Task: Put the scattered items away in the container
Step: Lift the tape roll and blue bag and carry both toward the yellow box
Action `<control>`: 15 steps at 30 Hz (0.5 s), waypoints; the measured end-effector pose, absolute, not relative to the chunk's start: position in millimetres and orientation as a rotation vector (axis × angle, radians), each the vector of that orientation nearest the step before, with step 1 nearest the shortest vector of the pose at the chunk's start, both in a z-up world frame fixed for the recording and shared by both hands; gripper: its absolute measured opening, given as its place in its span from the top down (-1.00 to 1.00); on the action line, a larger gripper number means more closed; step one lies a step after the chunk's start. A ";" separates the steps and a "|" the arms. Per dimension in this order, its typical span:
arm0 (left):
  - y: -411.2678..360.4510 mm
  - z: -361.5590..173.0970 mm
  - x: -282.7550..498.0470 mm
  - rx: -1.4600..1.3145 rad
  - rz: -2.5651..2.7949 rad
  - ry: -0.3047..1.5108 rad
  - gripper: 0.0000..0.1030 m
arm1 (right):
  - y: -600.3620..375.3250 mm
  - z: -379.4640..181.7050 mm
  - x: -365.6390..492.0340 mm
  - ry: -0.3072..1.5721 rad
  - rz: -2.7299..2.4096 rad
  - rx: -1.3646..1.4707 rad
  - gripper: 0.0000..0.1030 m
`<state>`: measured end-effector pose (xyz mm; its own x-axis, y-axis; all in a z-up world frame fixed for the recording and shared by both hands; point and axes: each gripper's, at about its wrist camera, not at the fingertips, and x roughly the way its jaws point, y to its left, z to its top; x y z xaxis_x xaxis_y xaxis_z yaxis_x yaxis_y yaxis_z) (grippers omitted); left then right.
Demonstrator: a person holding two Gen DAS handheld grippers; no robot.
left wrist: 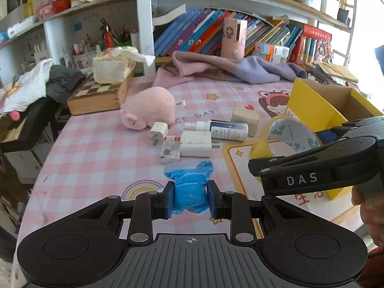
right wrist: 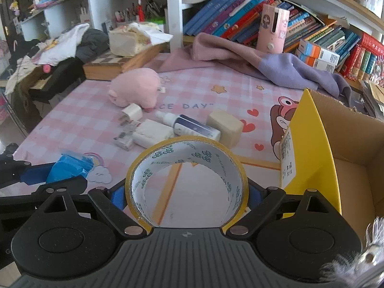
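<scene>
My left gripper [left wrist: 190,198] is shut on a crumpled blue packet [left wrist: 189,187], lifted above the pink checked tablecloth [left wrist: 96,153]. My right gripper [right wrist: 186,198] is shut on a wide yellow tape roll [right wrist: 187,148], its pads pressing the roll's two sides, close to the open yellow cardboard box [right wrist: 309,148]. In the left wrist view the right gripper [left wrist: 321,144] and tape roll [left wrist: 283,132] hang at the right, beside the box [left wrist: 312,110]. On the cloth lie a pink plush pig [left wrist: 148,110], white plugs [left wrist: 194,144], a spray bottle [left wrist: 223,128] and a beige block [left wrist: 244,118].
A wooden chessboard box [left wrist: 98,96] with a tissue pack [left wrist: 110,68] stands at the back left. Pink and purple cloth [left wrist: 230,68] lies along the back, under shelves of books [left wrist: 204,33]. A small card pack [left wrist: 169,152] lies by the plugs. A hand [left wrist: 369,206] shows at the right.
</scene>
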<state>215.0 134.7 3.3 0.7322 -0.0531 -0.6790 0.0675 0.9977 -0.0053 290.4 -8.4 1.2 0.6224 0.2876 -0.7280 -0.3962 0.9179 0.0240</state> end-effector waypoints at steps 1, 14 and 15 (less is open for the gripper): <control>136.1 5.1 210.7 0.018 -0.062 0.740 0.48 | -7.4 2.8 286.5 0.804 0.399 -0.145 -0.77; 147.4 16.2 157.7 -0.005 -0.058 0.700 0.48 | 0.7 16.3 231.1 0.765 0.432 -0.151 -0.77; 147.5 16.5 153.2 -0.006 -0.061 0.698 0.48 | 0.6 16.9 226.0 0.763 0.433 -0.151 -0.77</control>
<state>153.2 147.5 16.5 0.7643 -0.0577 -0.6423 0.0539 0.9982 -0.0255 226.0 0.6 16.9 0.6399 0.3238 -0.6969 -0.4319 0.9016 0.0224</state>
